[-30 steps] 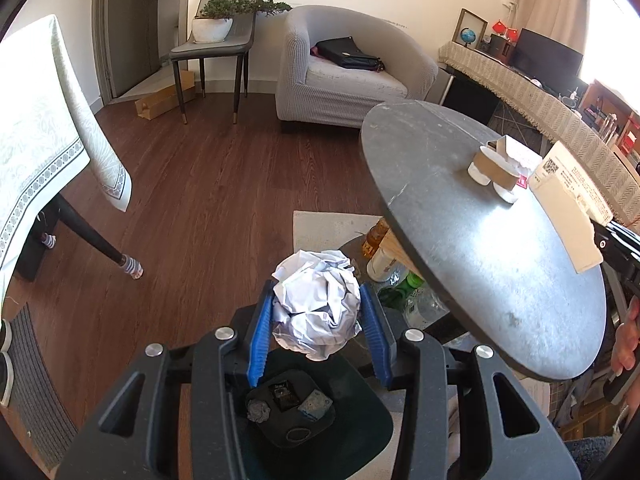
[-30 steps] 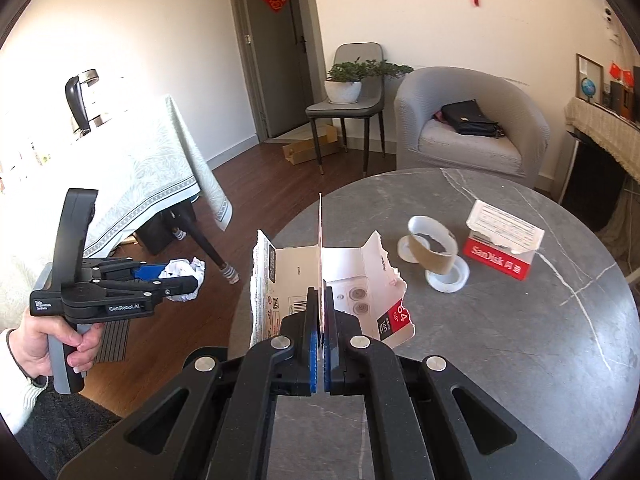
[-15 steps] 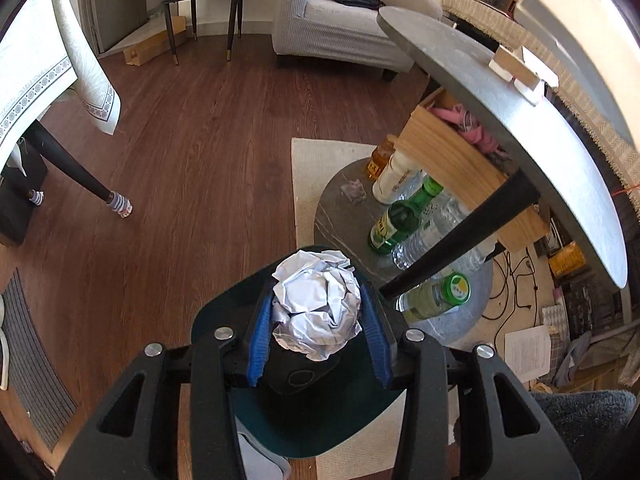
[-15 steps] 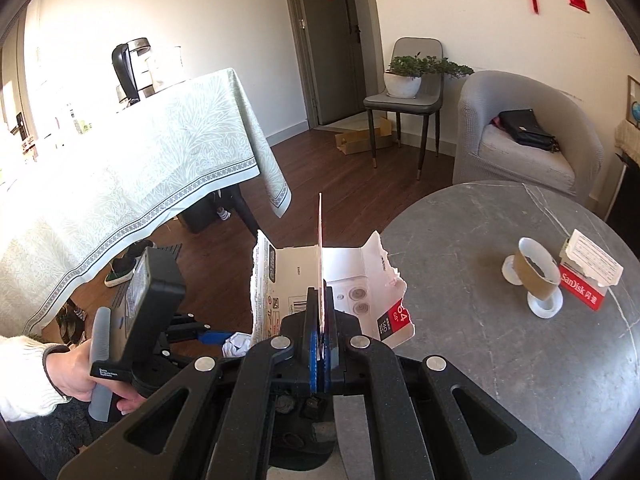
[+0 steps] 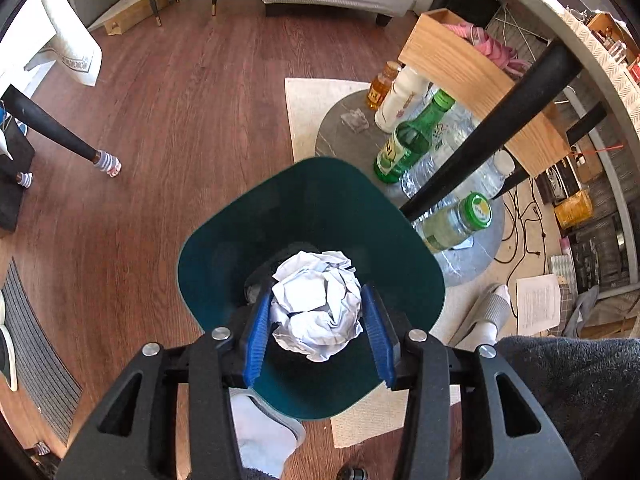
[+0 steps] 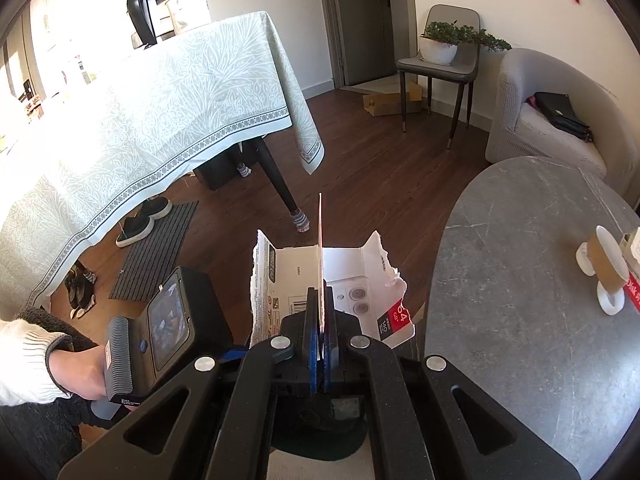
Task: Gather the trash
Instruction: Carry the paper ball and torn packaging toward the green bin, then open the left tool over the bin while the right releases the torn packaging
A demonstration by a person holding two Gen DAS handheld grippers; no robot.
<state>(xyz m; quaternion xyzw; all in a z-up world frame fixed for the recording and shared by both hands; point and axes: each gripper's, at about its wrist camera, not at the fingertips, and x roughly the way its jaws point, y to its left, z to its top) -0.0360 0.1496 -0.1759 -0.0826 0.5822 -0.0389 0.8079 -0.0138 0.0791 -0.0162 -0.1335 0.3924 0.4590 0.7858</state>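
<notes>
Left wrist view: the left claw (image 5: 318, 320) grips a crumpled paper ball (image 5: 316, 304) between its blue pads (image 5: 256, 336), the jaws spread only as wide as the ball. The ball hangs directly over the mouth of the dark green bin (image 5: 224, 240), which stands on the wooden floor (image 5: 160, 120) beside the lower shelf holding several bottles (image 5: 404, 140).

Right wrist view: the right claw (image 6: 320, 344) is closed almost fully on a thin flap of a torn cardboard package (image 6: 344, 280), held upright beside the edge of the grey round tabletop (image 6: 520, 280). The rim of the bin (image 6: 320, 450) shows just below this claw, so the package too appears to be above or near the opening. A tape roll (image 6: 606, 276) and a red-and-white box (image 6: 634, 280) remain on the tabletop.

The step in hand is judged to be the drop of the paper ball. It is done well by keeping the left claw centred over the opening, away from the rim, and opening the jaws plainly wider than the ball so that the crumpled folds do not catch on a pad. The right claw is best kept clear of the falling ball. The package, being broad and stiff, probably needs tilting edge-first so that it passes the rim rather than bridging it.
</notes>
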